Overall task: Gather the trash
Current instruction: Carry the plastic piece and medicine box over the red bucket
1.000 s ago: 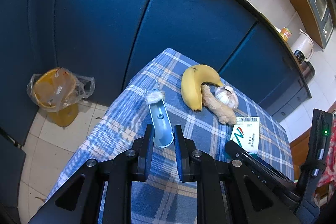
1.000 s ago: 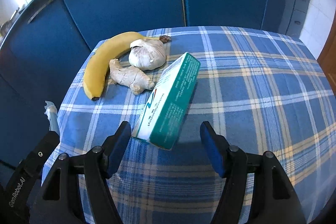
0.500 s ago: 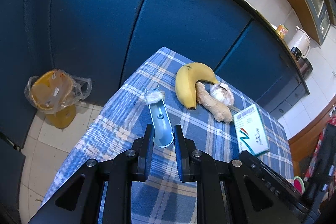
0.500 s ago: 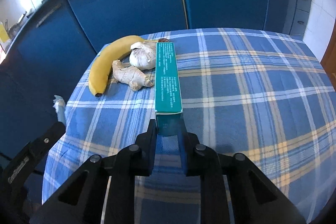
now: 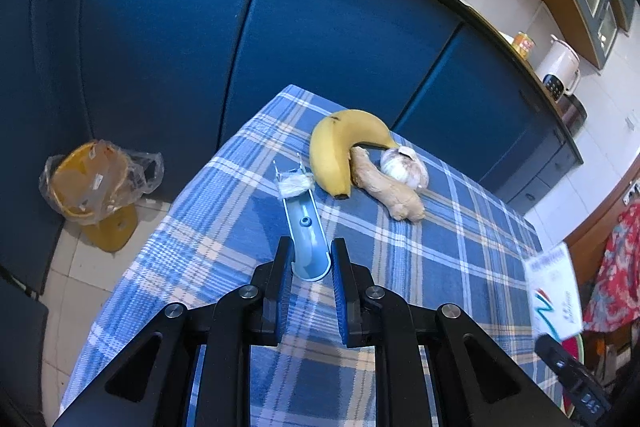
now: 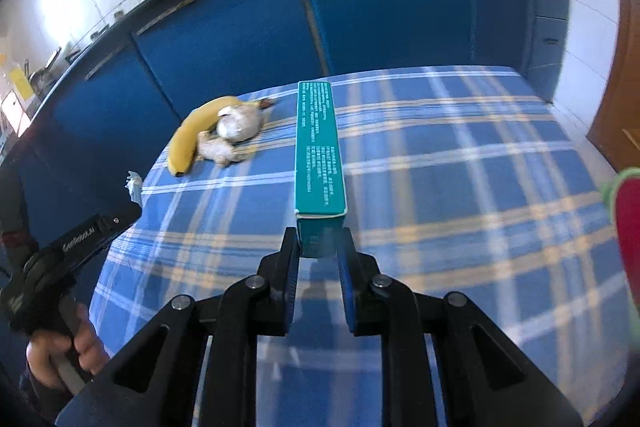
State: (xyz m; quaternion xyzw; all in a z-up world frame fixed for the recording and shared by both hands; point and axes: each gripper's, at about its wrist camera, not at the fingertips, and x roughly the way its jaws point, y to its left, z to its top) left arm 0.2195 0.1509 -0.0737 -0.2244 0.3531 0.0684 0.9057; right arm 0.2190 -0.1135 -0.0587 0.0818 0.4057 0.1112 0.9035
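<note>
My left gripper (image 5: 310,269) is shut on a light blue plastic scoop-like piece (image 5: 304,227) with a crumpled white wad (image 5: 295,184) at its far end, held above the blue plaid tablecloth (image 5: 440,259). My right gripper (image 6: 318,251) is shut on a teal and white carton (image 6: 318,147), lifted off the table; the carton also shows at the right edge of the left wrist view (image 5: 554,291). A yellow bin lined with a plastic bag (image 5: 94,187) stands on the floor to the left of the table.
A banana (image 5: 336,151), a ginger root (image 5: 386,187) and a garlic bulb (image 5: 404,169) lie together on the table. Blue cabinets (image 5: 200,47) stand behind. A red and green object (image 6: 628,227) is at the right edge of the right wrist view.
My right gripper closed on the carton and lifted it off the table, moving right and away. My left gripper kept hold of the blue piece and rose slightly.
</note>
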